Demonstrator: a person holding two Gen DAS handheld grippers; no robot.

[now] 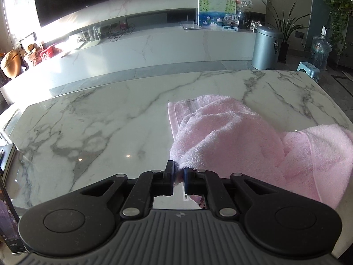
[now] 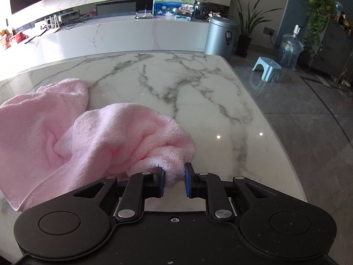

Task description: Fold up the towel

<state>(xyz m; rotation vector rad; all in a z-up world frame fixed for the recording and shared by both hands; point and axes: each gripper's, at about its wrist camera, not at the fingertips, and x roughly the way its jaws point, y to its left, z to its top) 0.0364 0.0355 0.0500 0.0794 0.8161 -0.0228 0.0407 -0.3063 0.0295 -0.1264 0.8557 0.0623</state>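
Pink towel [image 1: 222, 132] lies bunched on the marble desk [image 1: 99, 114], a corner pinched in each hand-held gripper: left hand-held gripper [image 1: 179, 174] clamped nearly closed on a thin edge, right hand-held gripper [image 2: 174, 176] narrow around a thicker roll. Judgement: draw the corners apart to tension the edge, level, before folding over.

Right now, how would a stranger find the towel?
Look at the white marble table. On its near side lies the towel, rumpled. It is the only pink, fluffy thing there, pinched at each end by a hand-held gripper.
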